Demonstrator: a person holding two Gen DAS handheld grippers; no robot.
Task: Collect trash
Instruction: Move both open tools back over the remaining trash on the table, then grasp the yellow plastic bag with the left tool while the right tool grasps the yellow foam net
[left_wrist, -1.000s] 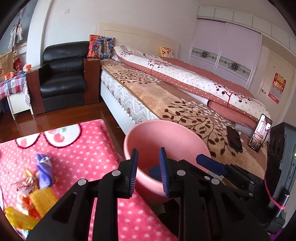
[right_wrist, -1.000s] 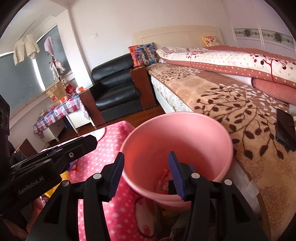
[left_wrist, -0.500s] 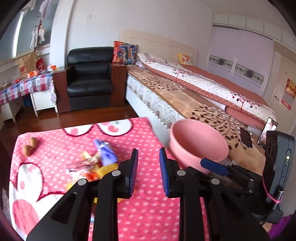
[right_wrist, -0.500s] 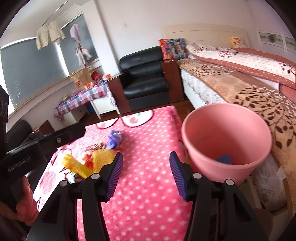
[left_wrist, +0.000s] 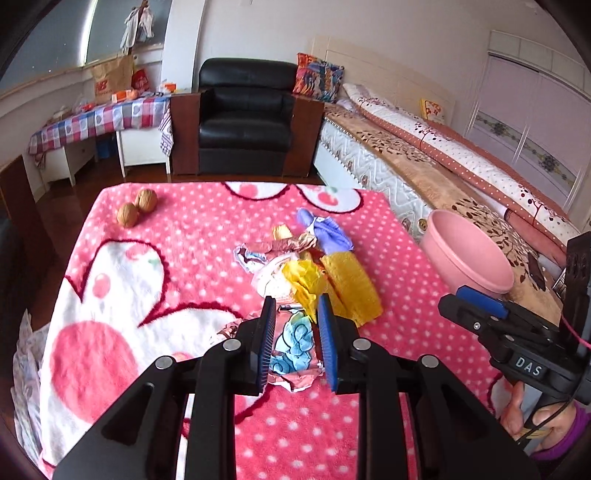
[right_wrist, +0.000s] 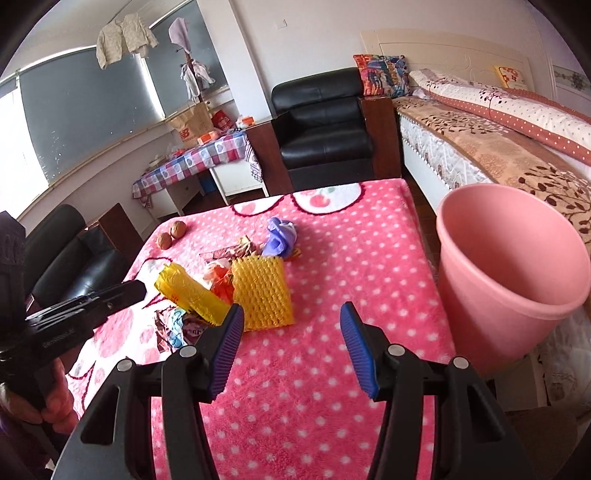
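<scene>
Most trash remains: a wrapper pile (left_wrist: 306, 273) lies on the pink blanket (left_wrist: 147, 280), beside the pink bucket (right_wrist: 513, 273). The left gripper (left_wrist: 295, 325) hovers narrow-jawed over a blue wrapper (left_wrist: 293, 343), holding nothing; the right gripper (right_wrist: 291, 332) gapes wide, empty.

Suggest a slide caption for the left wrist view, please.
Open left claw poised over crumpled wrappers on the pink blanket.

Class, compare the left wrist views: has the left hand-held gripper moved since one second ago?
Yes. The left hand-held gripper has swung away from the pink bin, now off to its right, and points at the trash pile on the pink blanket.
</scene>
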